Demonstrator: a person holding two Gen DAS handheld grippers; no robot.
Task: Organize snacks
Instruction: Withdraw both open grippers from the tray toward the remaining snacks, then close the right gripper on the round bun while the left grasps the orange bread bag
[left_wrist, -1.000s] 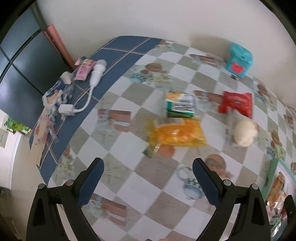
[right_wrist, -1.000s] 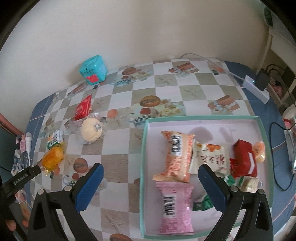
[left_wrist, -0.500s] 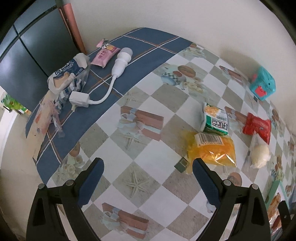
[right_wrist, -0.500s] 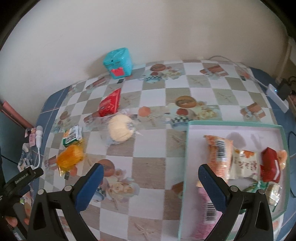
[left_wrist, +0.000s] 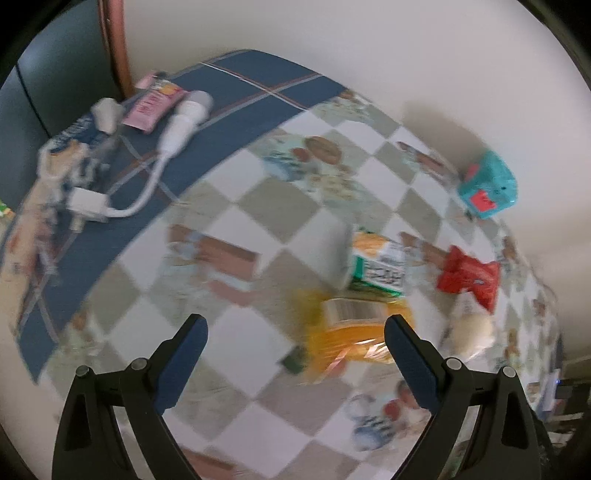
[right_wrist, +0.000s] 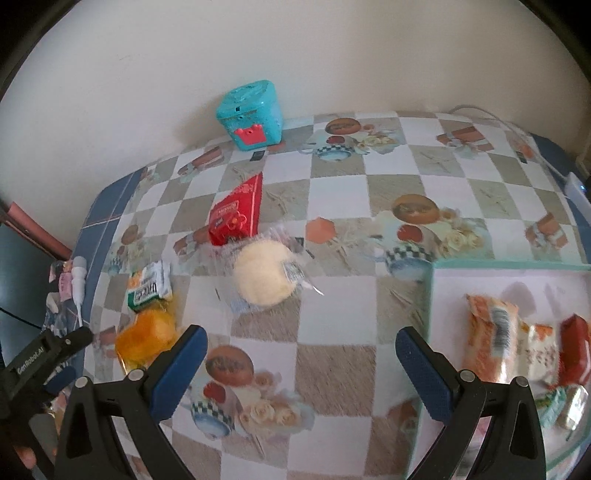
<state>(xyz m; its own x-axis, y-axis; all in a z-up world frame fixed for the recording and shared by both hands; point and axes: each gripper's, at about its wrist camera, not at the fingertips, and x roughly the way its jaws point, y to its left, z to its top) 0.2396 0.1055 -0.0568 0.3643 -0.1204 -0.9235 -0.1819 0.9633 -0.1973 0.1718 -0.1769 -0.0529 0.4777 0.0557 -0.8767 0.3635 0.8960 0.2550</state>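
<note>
Loose snacks lie on the checkered tablecloth: an orange packet (left_wrist: 347, 334) (right_wrist: 146, 338), a green-and-white packet (left_wrist: 378, 264) (right_wrist: 149, 284), a red packet (left_wrist: 469, 277) (right_wrist: 236, 216) and a round pale bun in clear wrap (left_wrist: 472, 330) (right_wrist: 266, 275). My left gripper (left_wrist: 295, 354) is open and empty, just short of the orange packet. My right gripper (right_wrist: 301, 360) is open and empty, in front of the bun. A teal-rimmed tray (right_wrist: 432, 295) at the right holds several packed snacks (right_wrist: 495, 336).
A teal box with a red mark (left_wrist: 487, 190) (right_wrist: 253, 114) stands by the wall. A white charger with cable (left_wrist: 173, 136), a pink packet (left_wrist: 151, 107) and a blue bag (left_wrist: 70, 147) lie on the blue border at the left table edge. A white cable (right_wrist: 517, 133) runs along the far right.
My left gripper has swung back toward the orange packet and come closer to it. My right gripper has moved left from above the tray toward the bun. Both stay open.
</note>
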